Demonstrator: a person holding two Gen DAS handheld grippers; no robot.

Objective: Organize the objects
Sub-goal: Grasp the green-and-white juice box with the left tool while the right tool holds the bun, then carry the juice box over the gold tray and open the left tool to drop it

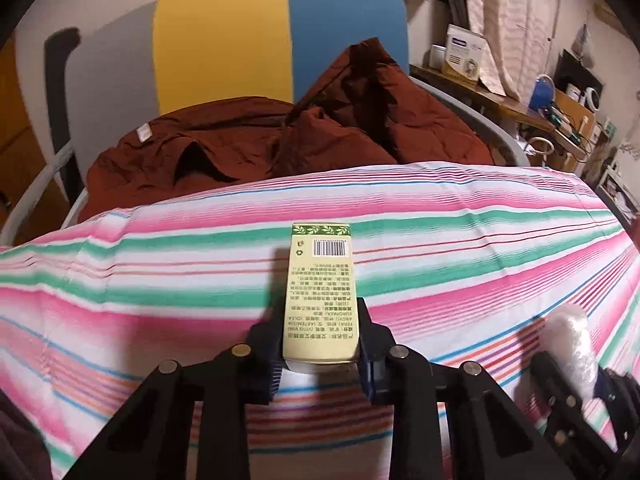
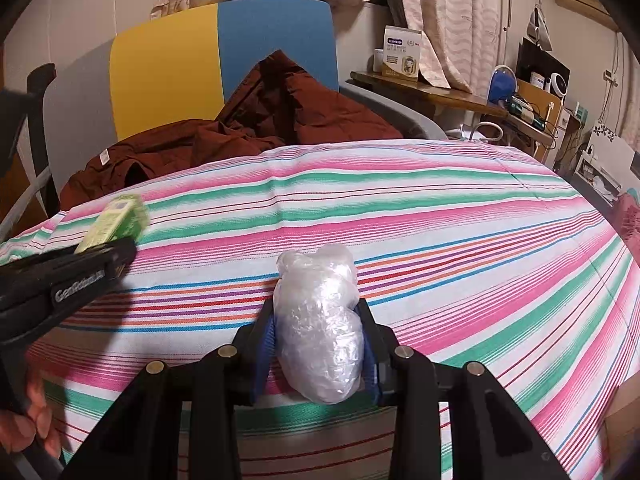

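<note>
Box [image 1: 320, 296] clamped between left tool [image 1: 320, 344] pads

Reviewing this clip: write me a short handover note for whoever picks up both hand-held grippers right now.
Left hand-held gripper: shut on a cream carton with a green top, gripped at its near end, barcode face up.
Right hand-held gripper: shut on a clear plastic-wrapped bundle.
Both items are held over the striped bedsheet. A rust-red jacket lies crumpled at the head of the bed.
Done: both items grasped.
Left: set each down in its place; no target spot is evident in these views.
</note>
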